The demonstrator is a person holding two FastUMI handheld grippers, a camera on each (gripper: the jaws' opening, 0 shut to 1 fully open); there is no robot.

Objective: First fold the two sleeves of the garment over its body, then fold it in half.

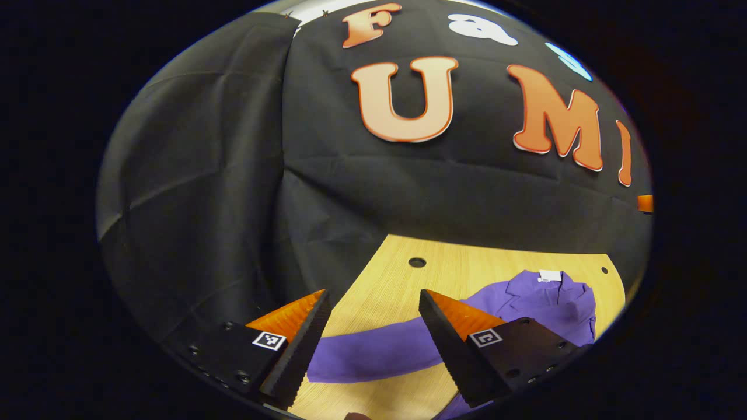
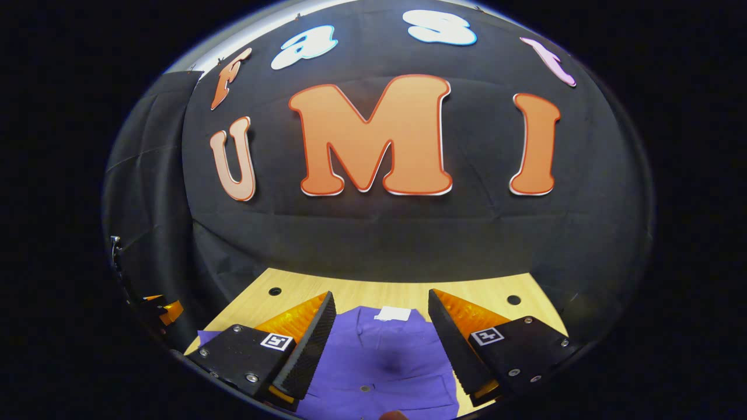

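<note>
Left gripper view: my left gripper (image 1: 373,326) hangs over the table (image 1: 408,274) with fingers apart, holding nothing, and the sleeve (image 1: 373,350) lies spread flat below them. Right gripper view: my right gripper (image 2: 382,338), also apart and empty, hovers over the shirt (image 2: 379,356) body. Neither of the 2 sleeves looks folded yet, I judge; next I drop and pinch the sleeve's end.

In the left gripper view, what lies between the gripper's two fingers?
In the left gripper view, the purple garment's sleeve on the wooden table lies between the open left gripper's fingers.
</note>
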